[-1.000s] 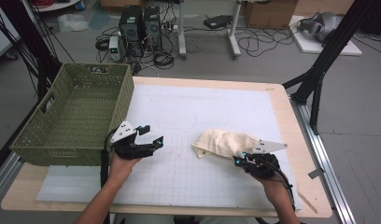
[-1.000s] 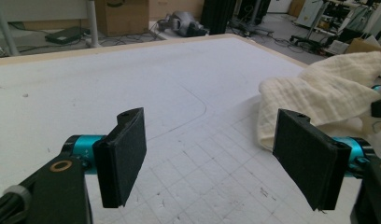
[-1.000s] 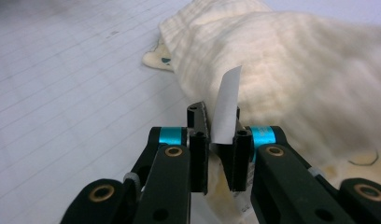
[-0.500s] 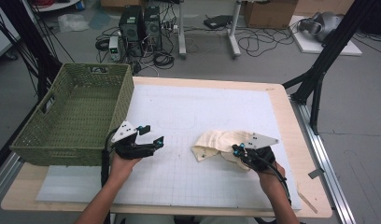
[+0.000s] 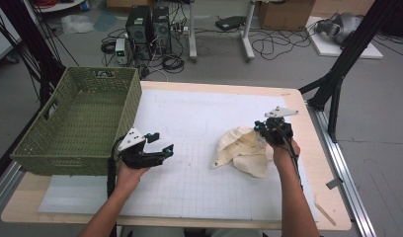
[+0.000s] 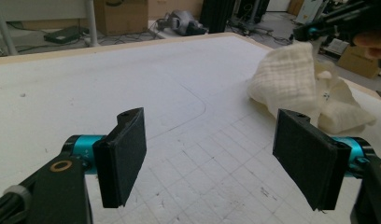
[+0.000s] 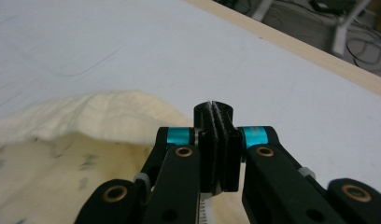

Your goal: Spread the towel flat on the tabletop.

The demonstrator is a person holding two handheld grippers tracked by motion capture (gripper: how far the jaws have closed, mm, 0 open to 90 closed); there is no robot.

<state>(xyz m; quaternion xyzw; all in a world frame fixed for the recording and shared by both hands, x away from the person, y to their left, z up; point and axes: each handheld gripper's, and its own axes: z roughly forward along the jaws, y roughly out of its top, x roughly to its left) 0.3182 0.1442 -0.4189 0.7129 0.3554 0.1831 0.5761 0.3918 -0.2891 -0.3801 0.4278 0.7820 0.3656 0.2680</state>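
**What the frames are keeping back**

In the right gripper view, the jaws of the right gripper [image 7: 215,140] are pressing together — whether a fold of the cream cloth [image 7: 62,154] is lying between them cannot be told, since the arms are covering that spot. The picture's left and bottom edges are cutting the cloth off.

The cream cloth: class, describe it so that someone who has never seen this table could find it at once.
Start at the white gridded mat covering the wooden table, then look to its right half, far from the green woven basket at the left edge. There lies the cream cloth, crumpled in a heap, one edge pinched up by the right gripper. It is the mat's one soft, pale, wrinkled thing.
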